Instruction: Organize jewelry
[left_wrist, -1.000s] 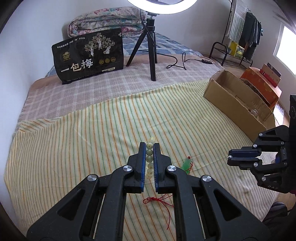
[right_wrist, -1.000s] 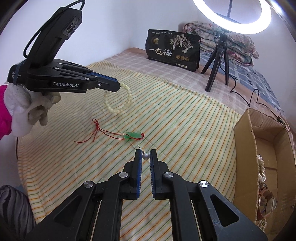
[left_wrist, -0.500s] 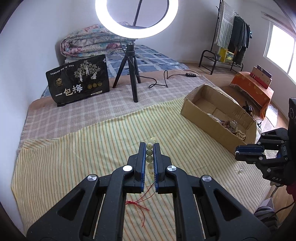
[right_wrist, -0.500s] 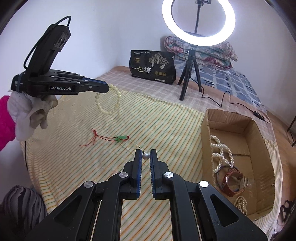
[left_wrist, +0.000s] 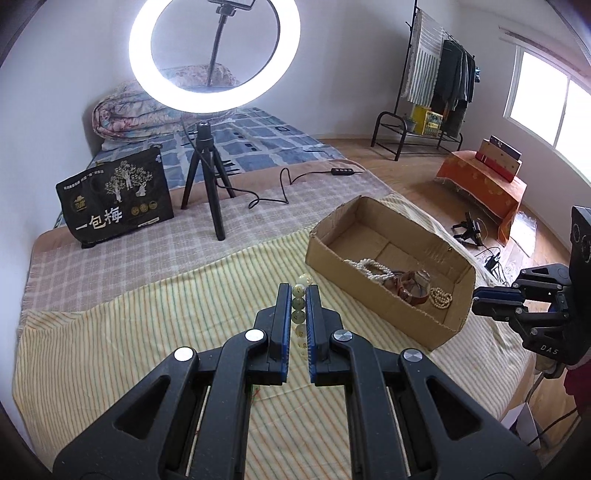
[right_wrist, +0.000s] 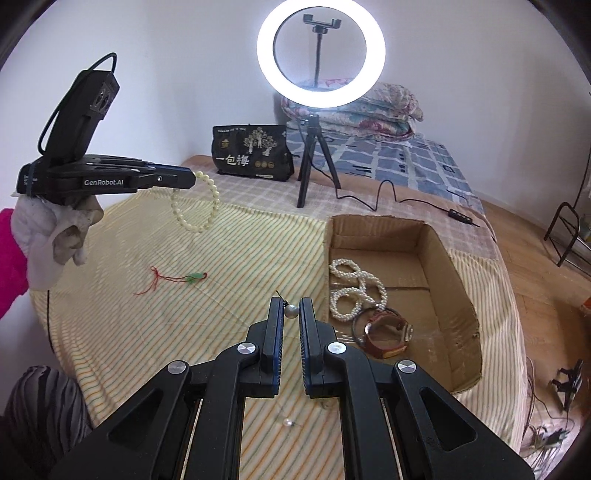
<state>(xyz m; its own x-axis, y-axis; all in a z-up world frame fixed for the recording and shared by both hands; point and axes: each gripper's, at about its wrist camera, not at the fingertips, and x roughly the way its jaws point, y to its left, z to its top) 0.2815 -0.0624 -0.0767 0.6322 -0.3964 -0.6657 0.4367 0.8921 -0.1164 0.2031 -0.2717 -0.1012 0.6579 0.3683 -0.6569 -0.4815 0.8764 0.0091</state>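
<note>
Right wrist view, cardboard box (right_wrist: 454, 266) holding pearl strands (right_wrist: 351, 291), watch (right_wrist: 384, 332), right claw (right_wrist: 291, 314) pinching pearl (right_wrist: 291, 312).

Ring light (left_wrist: 214, 55), black pouch (left_wrist: 116, 201)

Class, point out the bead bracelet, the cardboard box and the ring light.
Bead bracelet (right_wrist: 195, 206), right wrist view, on its hanging loop.
Cardboard box (left_wrist: 373, 306), left wrist view, on its near outer wall.
Ring light (right_wrist: 321, 107), right wrist view, on its glowing lower rim.
</note>
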